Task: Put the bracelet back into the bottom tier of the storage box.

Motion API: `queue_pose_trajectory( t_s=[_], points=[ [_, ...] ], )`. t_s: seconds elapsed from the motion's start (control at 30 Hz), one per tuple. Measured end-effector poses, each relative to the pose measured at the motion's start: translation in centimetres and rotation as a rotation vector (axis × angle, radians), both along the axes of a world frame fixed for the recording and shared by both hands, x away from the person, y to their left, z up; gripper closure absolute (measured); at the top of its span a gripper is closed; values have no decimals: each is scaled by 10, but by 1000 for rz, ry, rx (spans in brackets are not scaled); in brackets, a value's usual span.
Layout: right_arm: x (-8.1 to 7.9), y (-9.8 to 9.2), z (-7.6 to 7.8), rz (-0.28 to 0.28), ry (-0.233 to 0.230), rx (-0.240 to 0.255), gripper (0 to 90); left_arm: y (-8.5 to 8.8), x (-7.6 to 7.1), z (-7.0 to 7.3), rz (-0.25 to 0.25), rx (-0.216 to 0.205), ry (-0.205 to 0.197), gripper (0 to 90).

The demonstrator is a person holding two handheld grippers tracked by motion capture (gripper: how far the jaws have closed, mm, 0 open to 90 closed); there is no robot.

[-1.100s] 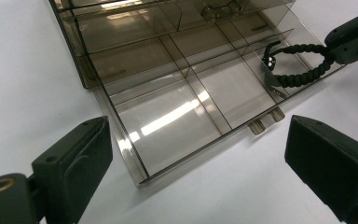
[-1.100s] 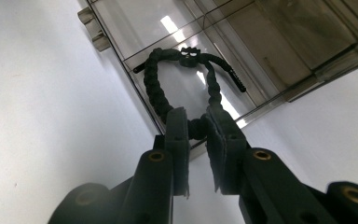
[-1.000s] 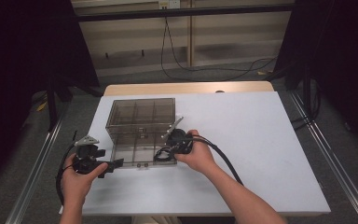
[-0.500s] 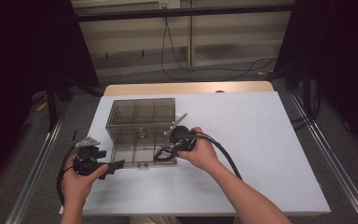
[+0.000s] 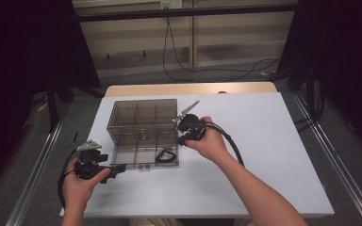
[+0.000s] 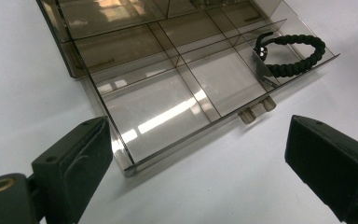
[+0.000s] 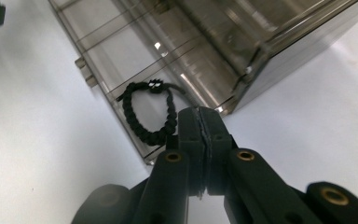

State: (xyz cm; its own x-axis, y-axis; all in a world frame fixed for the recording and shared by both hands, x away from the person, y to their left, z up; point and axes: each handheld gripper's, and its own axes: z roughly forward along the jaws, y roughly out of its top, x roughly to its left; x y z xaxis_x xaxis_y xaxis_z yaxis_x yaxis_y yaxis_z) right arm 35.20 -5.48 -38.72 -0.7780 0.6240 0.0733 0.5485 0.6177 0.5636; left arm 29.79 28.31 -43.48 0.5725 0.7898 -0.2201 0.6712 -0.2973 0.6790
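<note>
A smoky clear drawer box (image 5: 141,113) stands on the white table, its bottom drawer (image 5: 136,155) pulled out toward me. A black braided bracelet (image 5: 166,155) lies in the drawer's right end compartment (image 6: 319,46) (image 7: 131,114). My right gripper (image 5: 182,139) hovers just above and to the right of that compartment. Its jaws (image 7: 199,112) have just been closing and are now shut with nothing between them. My left gripper (image 5: 118,170) rests low at the drawer's front left corner. It is open (image 6: 200,140), facing the drawer's front wall (image 6: 177,143) and two small knobs (image 6: 256,109).
The white tabletop (image 5: 264,141) stretches bare to the right of the box and in front of the drawer. A wooden strip (image 5: 188,89) runs along the far edge. Metal rails (image 5: 33,174) flank the table. The right gripper's cable (image 5: 233,143) loops beside my forearm.
My right gripper has lifted and drawn back from the drawer toward the box's right side. The bracelet stays in the drawer. The left gripper has not moved.
</note>
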Motion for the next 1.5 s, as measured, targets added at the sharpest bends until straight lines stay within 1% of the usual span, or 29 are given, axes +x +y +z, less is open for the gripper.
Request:
queue_pose_trajectory(
  t_s=[0.07, 0.13, 0.27, 0.33, 0.47, 0.53, 0.6, 0.67, 0.77, 0.8, 0.83, 0.87, 0.9, 0.93, 1.0, 1.03, 1.07, 1.1, 1.13, 1.2, 1.27, 1.3, 1.33, 1.37, 1.4, 1.43, 1.47, 1.5],
  points=[
    [3, -2, 4, -11, -3, 6, 896, 1, 0, 0, -16, 11, 5, 75],
    [6, -3, 6, -19, -6, 6, 896, 1, 0, 0, -9, 9, 2, 75],
    [11, -5, 11, -29, -12, 12, 900, 1, -1, 0, -15, 4, 6, 75],
    [13, -5, 13, -26, -14, 12, 900, 1, -1, -1, -14, 7, 3, 75],
    [18, -5, 19, -36, -27, 12, 900, 0, -1, -1, -19, 6, 4, 75],
    [21, -5, 21, -45, -35, 26, 900, 0, -1, -1, -15, 2, 4, 73],
    [25, -5, 22, -47, -42, 26, 900, 0, -1, 0, -20, 7, 2, 72],
    [27, -5, 23, -63, -38, 32, 900, 0, -1, -1, -14, 0, 1, 72],
    [30, -4, 24, -64, -48, 30, 900, 0, -1, 0, -26, 11, 2, 71],
    [31, -3, 25, -70, -50, 29, 900, -2, -1, -1, -18, -1, -1, 70],
    [32, -3, 25, -72, -53, 30, 900, -2, -1, -1, -21, -7, 1, 67],
    [33, -3, 25, -71, -52, 31, 900, -3, -1, -1, -29, 0, 2, 67],
    [34, -2, 25, -76, -59, 33, 900, -4, -1, -1, -27, -6, 3, 67],
    [35, -1, 26, -79, -59, 31, 900, -4, -1, -1, -34, 0, 4, 66],
    [38, 1, 26, -71, -59, 30, 900, -4, -1, 0, -37, -1, 2, 66],
    [39, 3, 26, -77, -60, 28, 900, -4, -1, 0, -34, -7, 6, 66],
    [40, 4, 26, -65, -69, 25, 900, -3, -1, 0, -34, -4, 3, 66],
    [41, 6, 26, -74, -70, 29, 900, -3, -1, 0, -33, -7, 4, 63],
    [43, 7, 27, -72, -69, 37, 900, -3, -1, 0, -30, -18, 6, 63],
    [45, 9, 27, -68, -74, 36, 900, -2, -1, 0, -31, -13, 3, 57],
    [47, 12, 26, -72, -73, 33, 900, -2, -2, 1, -28, -22, 2, 48],
    [49, 12, 25, -62, -78, 26, 900, -1, -2, 1, -36, -14, -5, 46],
    [49, 13, 23, -73, -79, 33, 900, -1, -2, 1, -41, -9, -11, 44],
    [50, 14, 22, -76, -80, 33, 900, -1, -2, 1, -41, -15, -8, 37],
    [51, 15, 21, -77, -74, 34, 900, -1, -2, 1, -53, -9, -9, 32],
    [51, 16, 19, -71, -72, 26, 900, -1, -2, 1, -52, -10, -12, 33],
    [52, 16, 18, -62, -79, 21, 900, -2, -2, 1, -46, -8, -12, 33],
    [51, 17, 18, -77, -73, 30, 900, -1, -1, 1, -45, -7, -15, 33]
  ],
)
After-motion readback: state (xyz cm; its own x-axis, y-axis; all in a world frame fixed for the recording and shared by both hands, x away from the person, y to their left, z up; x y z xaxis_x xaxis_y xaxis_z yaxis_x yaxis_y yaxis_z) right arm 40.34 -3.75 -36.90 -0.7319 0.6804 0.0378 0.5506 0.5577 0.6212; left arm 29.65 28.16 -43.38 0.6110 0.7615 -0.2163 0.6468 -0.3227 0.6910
